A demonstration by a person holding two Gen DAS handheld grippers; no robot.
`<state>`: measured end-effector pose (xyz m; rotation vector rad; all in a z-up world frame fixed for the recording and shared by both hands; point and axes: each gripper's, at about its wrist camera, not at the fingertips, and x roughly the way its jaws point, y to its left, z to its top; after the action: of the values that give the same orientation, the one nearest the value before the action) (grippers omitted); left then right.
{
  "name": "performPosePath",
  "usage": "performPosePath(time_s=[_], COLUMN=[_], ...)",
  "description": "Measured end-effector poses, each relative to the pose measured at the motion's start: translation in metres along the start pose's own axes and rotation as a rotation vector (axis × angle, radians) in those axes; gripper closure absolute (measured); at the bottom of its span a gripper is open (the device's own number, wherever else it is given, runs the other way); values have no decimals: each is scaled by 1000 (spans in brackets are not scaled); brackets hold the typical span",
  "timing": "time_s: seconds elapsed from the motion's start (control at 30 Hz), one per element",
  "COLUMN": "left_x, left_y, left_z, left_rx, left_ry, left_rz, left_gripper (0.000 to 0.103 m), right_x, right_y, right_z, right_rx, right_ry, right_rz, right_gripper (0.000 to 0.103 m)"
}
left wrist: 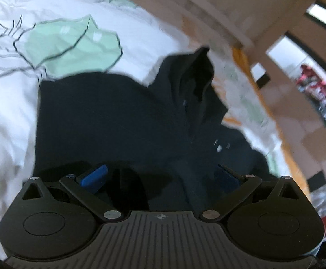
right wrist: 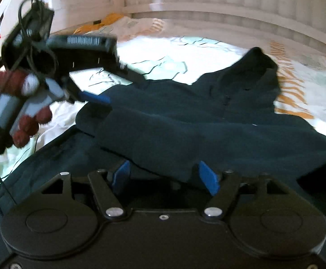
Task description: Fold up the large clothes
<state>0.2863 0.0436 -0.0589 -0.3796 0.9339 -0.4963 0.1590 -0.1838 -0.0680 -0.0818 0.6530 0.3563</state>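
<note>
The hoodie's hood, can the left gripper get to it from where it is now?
Probably yes. The left gripper is open over the dark hoodie, and the hood lies straight ahead on the bedsheet with nothing lying across the path.

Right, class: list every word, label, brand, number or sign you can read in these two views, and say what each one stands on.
No text can be read in either view.
Pale markings on the dark hoodie: blurred, unreadable.
White striped printing on the left claw body, seen from the right wrist: blurred, unreadable.
Small round emblem on the left claw's grey ribbed plate: a symbol, no letters.
Bedsheet: leaf drawings only.
</note>
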Motion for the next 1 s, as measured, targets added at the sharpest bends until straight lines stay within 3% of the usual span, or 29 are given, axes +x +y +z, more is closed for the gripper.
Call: performPosePath(time_s=[0.17, 0.23, 0.3, 0.33, 0.4, 0.63, 0.8, 0.83, 0.9, 0.97, 1.0], left_x=[19, 19, 18, 17, 8, -42, -53, -54, -53, -47, -43], left_y=[-5, -11, -16, -17, -26, -78, -85, -83, -73, -61, -57], left_z=[-20, -22, -21, -20, -16, 22, 44, 47, 48, 45, 43], left_rx=[2, 33, 36, 31, 53, 236, 263, 260, 232, 192, 188], left_ry=[92, 84, 73, 65, 18, -146, -183, -185, -170, -140, -120], left_rz=[21, 24, 54, 37, 4, -52, -47, -36, -30, -37, -21], left_gripper=[3, 25, 74, 84, 94, 94, 94, 94, 94, 94, 94], right_x=[-16, -19, -21, -24, -24, -22, -11, -12, -15, -20, -23], right_y=[-21, -28, -34, -37, -44, -82, -114, -121, -142, -167, -172], right_z=[-9, -13, -17, -20, -24, -31, -28, -29, -35, -47, -52], right_rx=[63, 94, 119, 132, 158, 235, 264, 261, 320, 451, 474], right_ry=[-19, -21, -22, -21, -19, -20, -38, -48, -38, -13, -7], right_rz=[-31, -38, -46, -51, -59, -125, -183, -233, -357, -342, -338], right_gripper=[31, 31, 31, 31, 30, 26, 26, 26, 33, 54, 58])
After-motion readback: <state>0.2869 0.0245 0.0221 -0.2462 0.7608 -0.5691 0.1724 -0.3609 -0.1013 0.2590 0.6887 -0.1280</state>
